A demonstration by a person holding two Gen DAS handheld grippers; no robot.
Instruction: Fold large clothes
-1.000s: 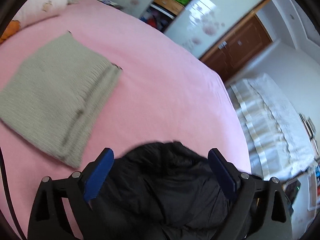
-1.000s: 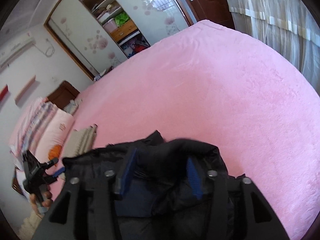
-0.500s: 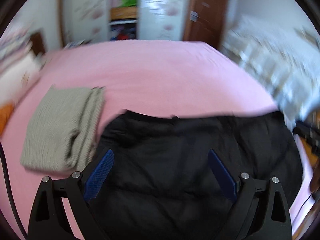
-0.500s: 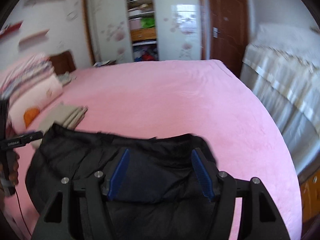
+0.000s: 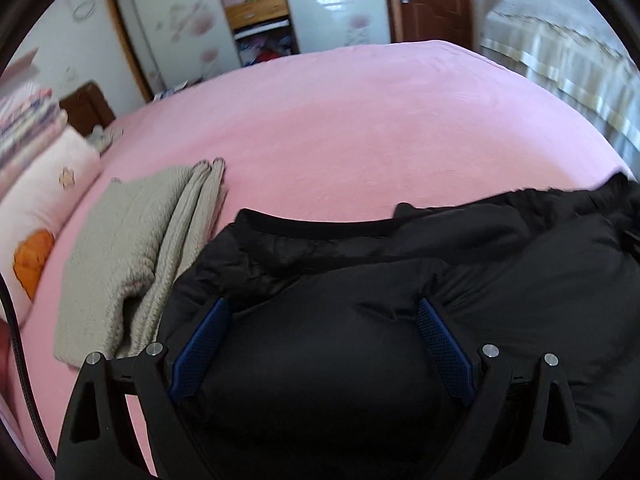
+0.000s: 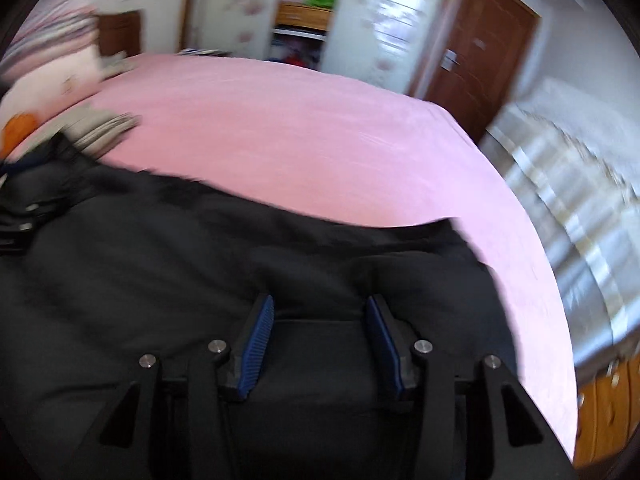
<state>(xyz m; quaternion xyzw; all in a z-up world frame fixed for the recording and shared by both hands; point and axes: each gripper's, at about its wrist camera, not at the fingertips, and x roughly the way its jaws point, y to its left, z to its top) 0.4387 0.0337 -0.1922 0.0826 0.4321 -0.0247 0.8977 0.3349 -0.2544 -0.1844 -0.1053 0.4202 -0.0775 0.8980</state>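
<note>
Black jacket (image 5: 360, 360) on pink bed (image 5: 340, 140), beside folded grey sweater (image 5: 132, 256)

We cannot tell whether the left gripper (image 5: 320, 340) presses the black jacket (image 5: 400, 264): black cloth fills the gap, and the finger bases run off the bottom edge. The right wrist view is smeared by motion, so the right gripper (image 6: 320, 332), whose jaws have just been closing with jacket between them, shows no clear contact either. The jacket's near part is cut off below in both views. The folded grey garment (image 5: 132, 256) is partly hidden behind the jacket. Shelf contents in the wardrobe (image 5: 256, 8) are too blurred to name.
</note>
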